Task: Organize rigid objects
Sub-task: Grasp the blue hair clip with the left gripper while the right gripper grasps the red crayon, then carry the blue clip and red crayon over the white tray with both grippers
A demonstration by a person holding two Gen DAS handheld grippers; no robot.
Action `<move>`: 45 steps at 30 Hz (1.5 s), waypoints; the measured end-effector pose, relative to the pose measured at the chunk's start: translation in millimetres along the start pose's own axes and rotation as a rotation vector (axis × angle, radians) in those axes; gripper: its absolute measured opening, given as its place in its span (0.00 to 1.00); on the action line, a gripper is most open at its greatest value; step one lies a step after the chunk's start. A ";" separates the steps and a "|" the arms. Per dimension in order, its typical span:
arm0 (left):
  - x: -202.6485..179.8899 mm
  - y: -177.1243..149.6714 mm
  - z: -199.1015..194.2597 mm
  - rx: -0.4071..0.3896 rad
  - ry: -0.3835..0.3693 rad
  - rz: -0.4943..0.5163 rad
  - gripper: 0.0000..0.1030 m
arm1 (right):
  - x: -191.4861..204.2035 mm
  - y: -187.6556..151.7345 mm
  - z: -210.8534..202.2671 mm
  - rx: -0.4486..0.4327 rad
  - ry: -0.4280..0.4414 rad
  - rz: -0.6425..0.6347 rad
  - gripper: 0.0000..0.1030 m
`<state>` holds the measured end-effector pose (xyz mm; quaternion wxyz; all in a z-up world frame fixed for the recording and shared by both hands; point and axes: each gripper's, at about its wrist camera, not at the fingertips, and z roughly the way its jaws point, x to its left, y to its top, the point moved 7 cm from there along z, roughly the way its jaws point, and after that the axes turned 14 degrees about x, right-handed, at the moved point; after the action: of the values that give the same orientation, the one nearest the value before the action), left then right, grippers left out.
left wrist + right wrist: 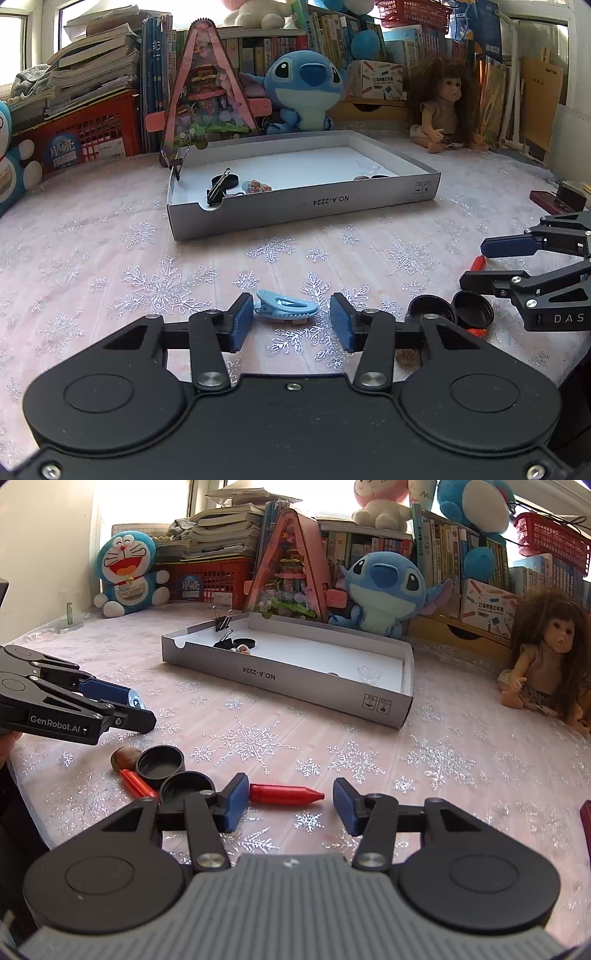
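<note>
A light blue hair clip (286, 307) lies on the snowflake tablecloth between the blue pads of my left gripper (291, 325). The left pad touches its end and the right pad stands a little off it, so the gripper is open. A red crayon (286, 794) lies between the pads of my right gripper (290, 805), which is also open, with a small gap at the crayon's tip. A grey cardboard tray (295, 206) sits behind, holding a black binder clip (218, 186), a black cap (226, 181) and a small figure (256, 186).
Two black caps (160, 762) (186, 786), a nut (123, 758) and a second red crayon (135, 782) lie between the grippers. A blue plush (304, 88), a doll (445, 107), a red basket (92, 134) and shelves of books line the back.
</note>
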<state>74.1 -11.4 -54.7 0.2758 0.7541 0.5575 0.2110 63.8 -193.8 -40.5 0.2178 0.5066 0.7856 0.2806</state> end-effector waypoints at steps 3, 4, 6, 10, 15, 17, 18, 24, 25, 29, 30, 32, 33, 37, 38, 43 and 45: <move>-0.8 0.0 -0.1 -0.001 -0.002 -0.002 0.35 | 1.6 -0.4 -0.4 0.004 -0.001 0.004 0.53; -1.1 0.1 -0.1 0.000 -0.003 -0.002 0.35 | 2.1 -0.2 -0.5 0.005 0.000 0.002 0.51; -1.6 0.6 -0.1 -0.001 -0.002 -0.004 0.35 | 2.9 -0.2 -0.7 0.006 0.003 0.003 0.49; -1.1 0.6 -0.9 -0.001 -0.004 -0.014 0.35 | 2.5 0.2 -1.3 0.002 0.003 0.008 0.49; -0.1 3.5 -3.8 -0.008 -0.005 -0.021 0.35 | 1.0 1.1 -2.2 -0.003 -0.006 0.016 0.49; 0.7 5.8 -5.5 -0.014 0.001 -0.024 0.35 | -0.7 2.8 -3.0 -0.006 -0.009 0.025 0.48; 1.4 7.2 -6.3 -0.016 0.004 -0.027 0.35 | -1.6 3.9 -3.4 -0.008 -0.011 0.029 0.48; 7.0 20.6 -11.6 -0.030 0.013 -0.051 0.35 | -8.9 15.3 -6.0 -0.027 -0.040 0.052 0.48; 8.0 24.1 -12.8 -0.035 0.017 -0.054 0.35 | -10.7 17.7 -6.6 -0.030 -0.044 0.058 0.48; 10.6 37.9 -16.2 -0.053 0.033 -0.056 0.35 | -17.2 28.5 -7.3 -0.039 -0.068 0.074 0.48; 11.4 42.0 -16.9 -0.058 0.035 -0.058 0.35 | -18.6 31.2 -7.4 -0.042 -0.073 0.077 0.48; 13.1 50.2 -17.5 -0.069 0.035 -0.062 0.35 | -22.1 37.8 -7.5 -0.049 -0.086 0.085 0.48; 13.8 54.4 -17.8 -0.075 0.035 -0.064 0.35 | -24.3 41.2 -7.3 -0.052 -0.093 0.091 0.48; 18.1 73.4 -16.6 -0.096 0.045 -0.065 0.35 | -33.8 54.5 -6.6 -0.066 -0.112 0.114 0.48; 19.6 78.1 -15.8 -0.101 0.048 -0.069 0.35 | -36.3 58.0 -6.3 -0.072 -0.117 0.121 0.48; 32.4 103.9 -9.1 -0.115 0.047 -0.102 0.35 | -49.5 76.3 -2.1 -0.087 -0.122 0.151 0.48; 38.4 113.1 -5.3 -0.123 0.051 -0.111 0.35 | -53.1 82.7 1.0 -0.089 -0.123 0.160 0.48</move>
<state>163.9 0.7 23.4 0.3186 0.6982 0.5911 0.2483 140.9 -215.1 16.6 0.2648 0.5737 0.7146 0.3002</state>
